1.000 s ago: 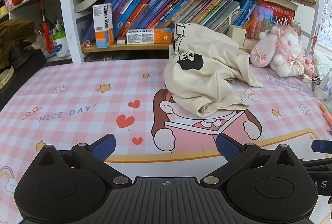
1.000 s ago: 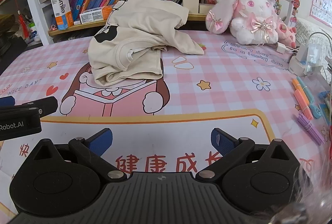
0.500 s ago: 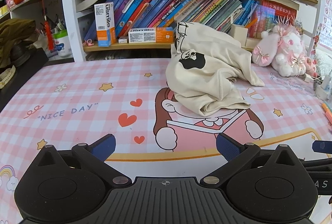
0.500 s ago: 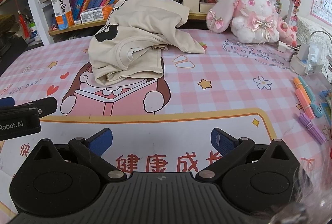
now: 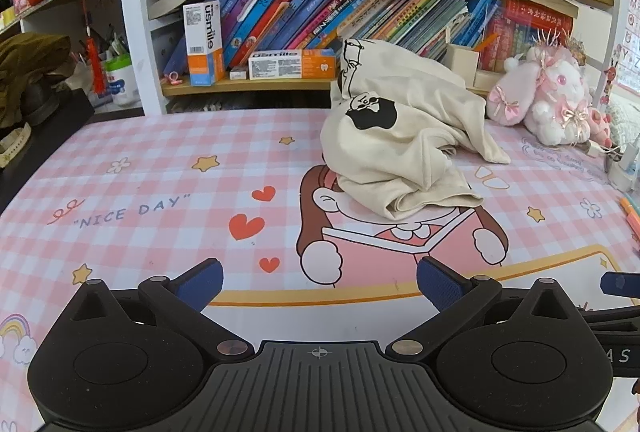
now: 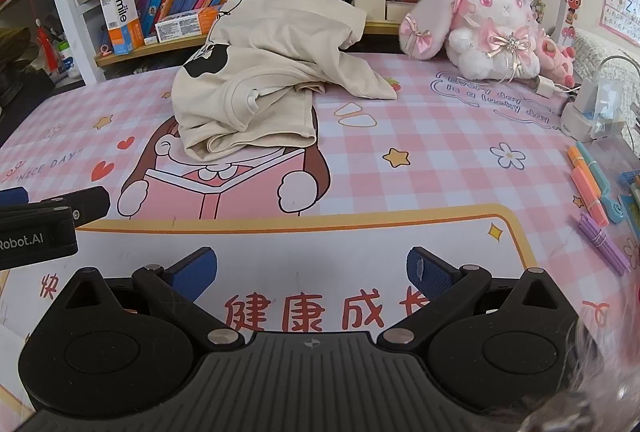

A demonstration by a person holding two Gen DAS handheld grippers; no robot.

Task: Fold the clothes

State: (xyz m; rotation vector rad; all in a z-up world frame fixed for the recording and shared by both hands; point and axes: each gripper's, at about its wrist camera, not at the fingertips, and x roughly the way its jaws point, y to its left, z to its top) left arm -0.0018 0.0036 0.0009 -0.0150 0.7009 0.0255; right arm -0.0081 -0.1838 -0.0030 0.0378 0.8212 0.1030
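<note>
Crumpled cream cotton shirt with black print point(image 5: 400, 148), heaped on the pink checked table mat point(image 5: 160, 168) well ahead of both tools. Left gripper point(image 5: 319, 278) and right gripper point(image 6: 312, 268): jaws spread, empty. Risk: pinching several bunched layers together, so the heap lifts without unfolding.

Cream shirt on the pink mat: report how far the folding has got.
Done: nothing that shows. The cream shirt lies in a crumpled heap on the pink mat, its far side up against the bookshelf. In hand: nothing; the left gripper and right gripper are both open and empty, well short of the heap. Left: take hold of the shirt, spread it flat, then make every fold.
</note>
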